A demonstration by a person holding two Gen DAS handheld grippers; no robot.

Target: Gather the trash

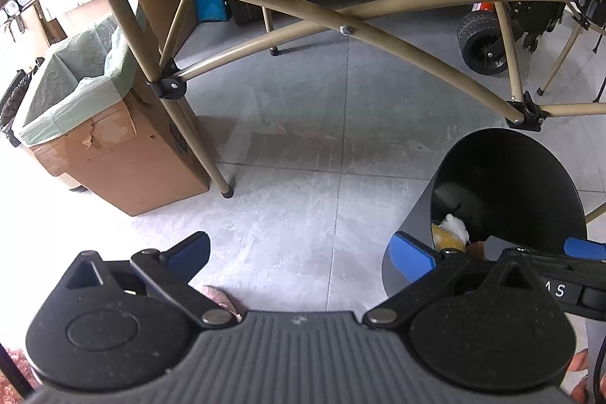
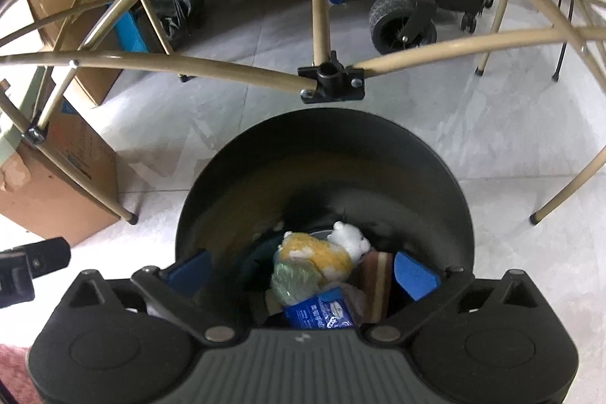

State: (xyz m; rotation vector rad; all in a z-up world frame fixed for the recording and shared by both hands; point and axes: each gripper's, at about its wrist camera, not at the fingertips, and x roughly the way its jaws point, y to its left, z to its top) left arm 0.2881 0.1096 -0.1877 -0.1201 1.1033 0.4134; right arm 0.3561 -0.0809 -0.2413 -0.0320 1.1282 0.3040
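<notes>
You have one black bin (image 2: 325,169) on the grey tiled floor (image 1: 303,146), standing open directly under your right tool (image 2: 303,273). Inside it you can count roughly five pieces of trash: a yellow-and-white wad (image 2: 322,256), a white crumpled tissue (image 2: 350,237), a pale green plastic wrapper (image 2: 293,281), a blue printed packet (image 2: 322,313) and a brown striped piece (image 2: 378,279). How they overlap lower down you cannot tell.

Your right tool is spread wide, its two blue pads (image 2: 414,275) far apart over the bin's mouth. Nothing is pinched between them; the trash lies below in the bin, clear of both pads.

Your left tool (image 1: 303,250) is likewise spread wide and holds nothing. It hangs over bare floor, with its right pad just beside the bin's near left wall; whether it touches you cannot tell.

Farther off there is one cardboard box (image 1: 125,154) lined with a pale green bag (image 1: 72,82), at the left. A tan folding frame (image 1: 303,10) crosses above everything, and two black wheels (image 1: 481,40) sit at the far right.
</notes>
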